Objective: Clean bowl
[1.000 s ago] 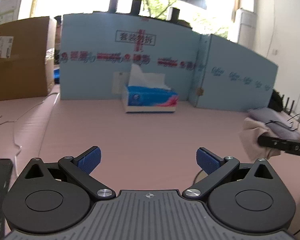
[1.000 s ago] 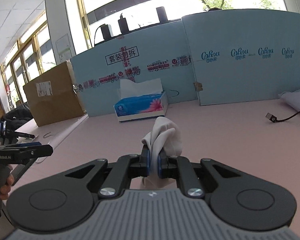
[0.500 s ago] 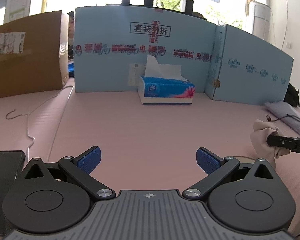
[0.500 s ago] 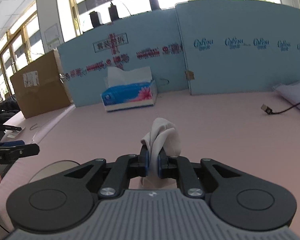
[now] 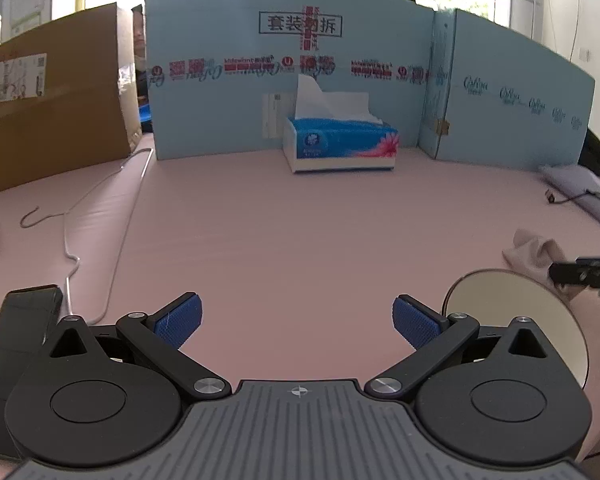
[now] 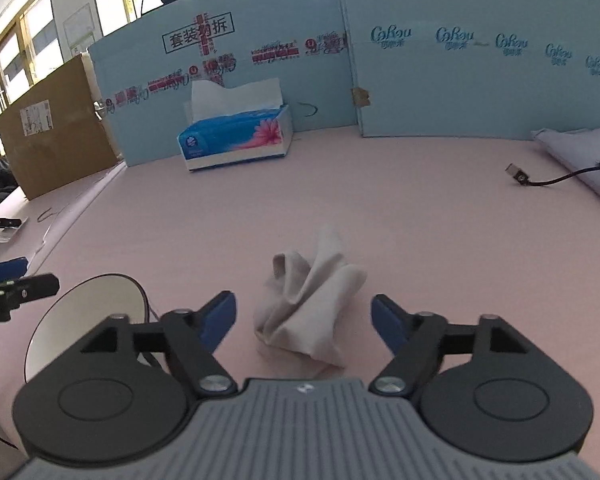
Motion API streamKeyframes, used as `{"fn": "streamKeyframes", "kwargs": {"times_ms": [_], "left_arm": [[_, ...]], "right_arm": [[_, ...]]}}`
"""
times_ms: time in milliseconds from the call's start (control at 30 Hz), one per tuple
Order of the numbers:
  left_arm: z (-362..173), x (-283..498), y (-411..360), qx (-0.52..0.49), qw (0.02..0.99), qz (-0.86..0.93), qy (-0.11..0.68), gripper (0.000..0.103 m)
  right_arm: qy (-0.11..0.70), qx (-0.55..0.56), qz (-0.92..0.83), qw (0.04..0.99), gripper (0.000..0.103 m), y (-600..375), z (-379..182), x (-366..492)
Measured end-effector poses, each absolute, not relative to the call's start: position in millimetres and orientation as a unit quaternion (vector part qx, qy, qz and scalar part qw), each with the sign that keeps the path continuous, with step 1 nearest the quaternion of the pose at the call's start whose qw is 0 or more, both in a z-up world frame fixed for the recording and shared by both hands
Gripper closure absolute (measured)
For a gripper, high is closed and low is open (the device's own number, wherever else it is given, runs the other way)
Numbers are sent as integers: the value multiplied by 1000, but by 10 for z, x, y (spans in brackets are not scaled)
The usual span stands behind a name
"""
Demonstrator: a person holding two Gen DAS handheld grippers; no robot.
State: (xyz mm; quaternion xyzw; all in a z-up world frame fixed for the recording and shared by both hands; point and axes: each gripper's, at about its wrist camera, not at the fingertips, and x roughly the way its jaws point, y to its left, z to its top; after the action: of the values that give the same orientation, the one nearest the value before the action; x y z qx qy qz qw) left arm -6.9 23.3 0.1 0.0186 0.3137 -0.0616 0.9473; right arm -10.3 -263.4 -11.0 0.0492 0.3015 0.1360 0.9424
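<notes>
A crumpled beige cloth (image 6: 310, 304) lies on the pink table between the blue pads of my right gripper (image 6: 304, 318), whose jaws are opening and no longer press on it. In the left wrist view the same cloth (image 5: 530, 252) shows at the far right. A white bowl with a dark rim (image 6: 88, 316) sits low on the left in the right wrist view, partly hidden by the gripper body. The bowl (image 5: 512, 312) also appears at the lower right of the left wrist view. My left gripper (image 5: 298, 318) stands open over bare table, left of the bowl.
A blue tissue box (image 5: 340, 144) stands at the back before light-blue cardboard panels (image 6: 460, 68). A brown carton (image 5: 52, 104) is at the left. A black phone (image 5: 16, 332) and thin wire (image 5: 80, 208) lie left. A cable plug (image 6: 518, 176) and folded fabric (image 6: 580, 156) lie right.
My right gripper has opened and let go of the cloth, which now rests on the table. Both views have tilted downward, and the bowl has come into sight.
</notes>
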Motion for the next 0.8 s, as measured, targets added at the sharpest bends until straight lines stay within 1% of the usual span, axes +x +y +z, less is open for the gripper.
{"fn": "streamKeyframes", "kwargs": {"times_ms": [33, 67, 100, 233, 300, 467, 600, 800], "left_arm": [[1, -72, 246, 15, 947, -60, 316, 0], [3, -74, 254, 13, 947, -59, 317, 0], [12, -72, 272, 7, 946, -56, 320, 0], [85, -111, 326, -3, 950, -35, 309, 0], [134, -148, 345, -4, 955, -20, 297, 0], [168, -195, 364, -18, 959, 2, 284, 0], [92, -214, 342, -22, 954, 3, 298, 0], [38, -267, 326, -20, 950, 14, 313, 0]], "right_arm": [[290, 52, 131, 947, 11, -2654, -92, -140], [282, 52, 126, 950, 2, -2664, -88, -155], [263, 50, 111, 957, 0, -2680, -60, -213], [200, 19, 79, 976, 0, -2689, 28, -389], [190, 25, 76, 978, 0, -2723, 42, -419], [212, 46, 70, 974, 0, -2786, -41, -322], [231, 60, 71, 968, 0, -2783, -124, -279], [248, 49, 82, 964, 0, -2690, -170, -333]]}}
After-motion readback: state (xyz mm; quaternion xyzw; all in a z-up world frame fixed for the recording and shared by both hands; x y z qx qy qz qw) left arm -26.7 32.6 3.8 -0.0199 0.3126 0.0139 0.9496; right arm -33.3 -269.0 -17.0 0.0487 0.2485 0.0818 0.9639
